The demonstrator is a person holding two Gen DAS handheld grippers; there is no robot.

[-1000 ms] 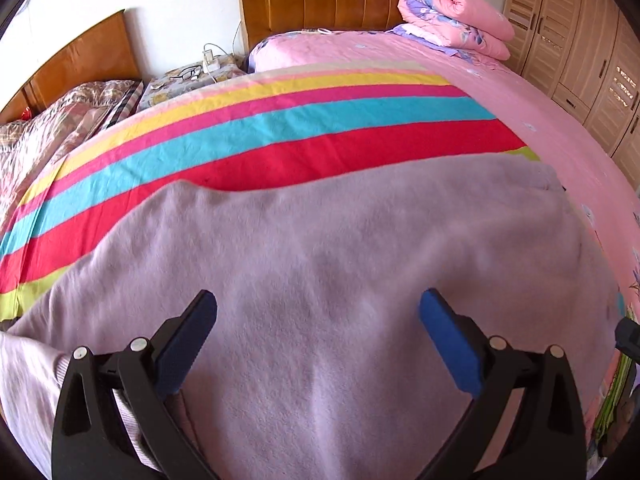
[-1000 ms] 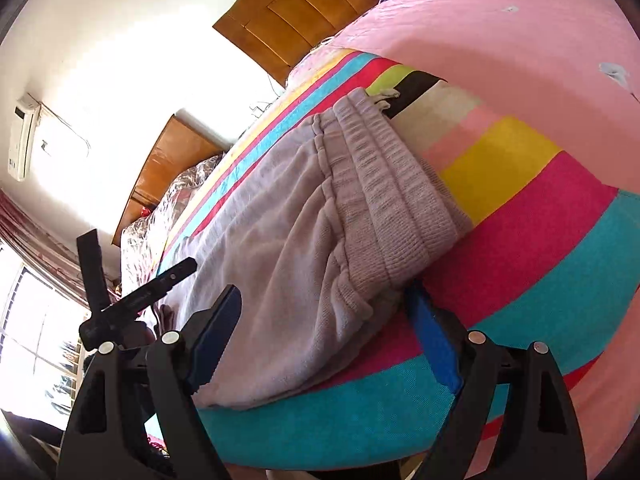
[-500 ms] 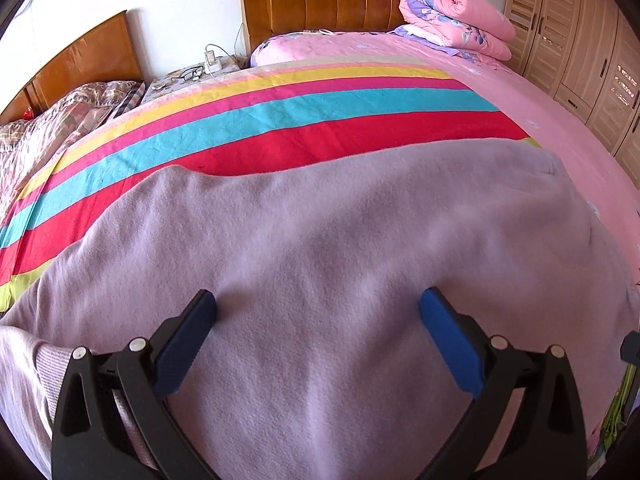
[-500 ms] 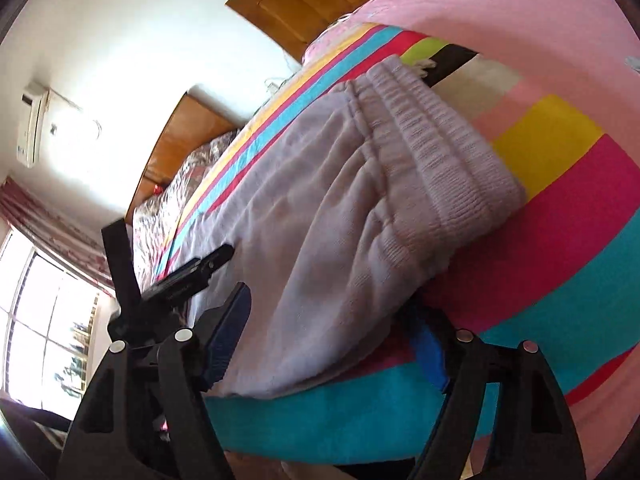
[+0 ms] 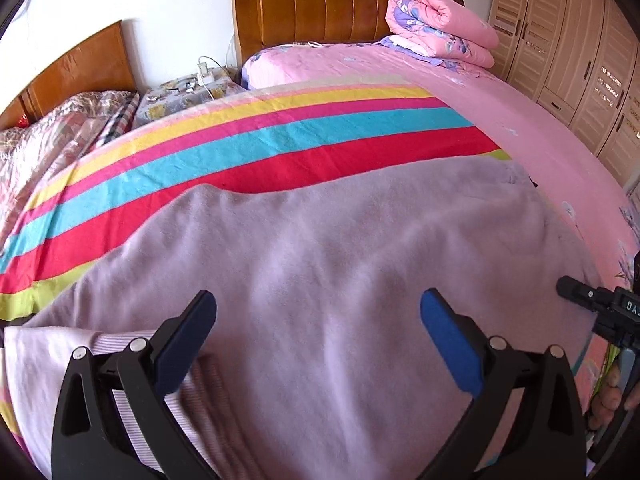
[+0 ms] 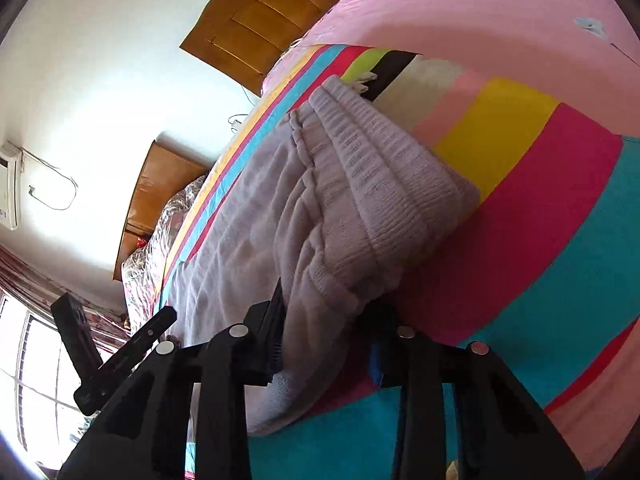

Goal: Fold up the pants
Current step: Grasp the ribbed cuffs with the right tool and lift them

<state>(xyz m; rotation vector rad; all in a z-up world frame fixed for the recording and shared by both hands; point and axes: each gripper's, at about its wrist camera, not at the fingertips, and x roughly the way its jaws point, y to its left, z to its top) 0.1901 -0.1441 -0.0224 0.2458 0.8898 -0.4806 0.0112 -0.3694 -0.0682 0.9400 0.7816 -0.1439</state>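
Lilac fleece pants (image 5: 340,264) lie spread across a striped blanket (image 5: 248,148) on the bed. My left gripper (image 5: 318,316) is open just above the cloth near its ribbed cuff (image 5: 132,344), holding nothing. In the right wrist view the pants (image 6: 320,216) show their ribbed waistband (image 6: 384,168) end. My right gripper (image 6: 328,332) is shut on the near corner of the pants at the waistband, the cloth bunched between its jaws. The right gripper's body (image 5: 608,312) shows at the right edge of the left wrist view.
A rolled pink quilt (image 5: 440,28) sits by the wooden headboard (image 5: 312,12). Wardrobes (image 5: 576,52) line the right wall. A second bed (image 5: 52,132) and a cluttered bedside table (image 5: 188,88) are at the left. The bed's front edge is close below the grippers.
My right gripper has closed from open onto the waistband corner of the pants. My left gripper stays open and has pulled back slightly over the cloth.
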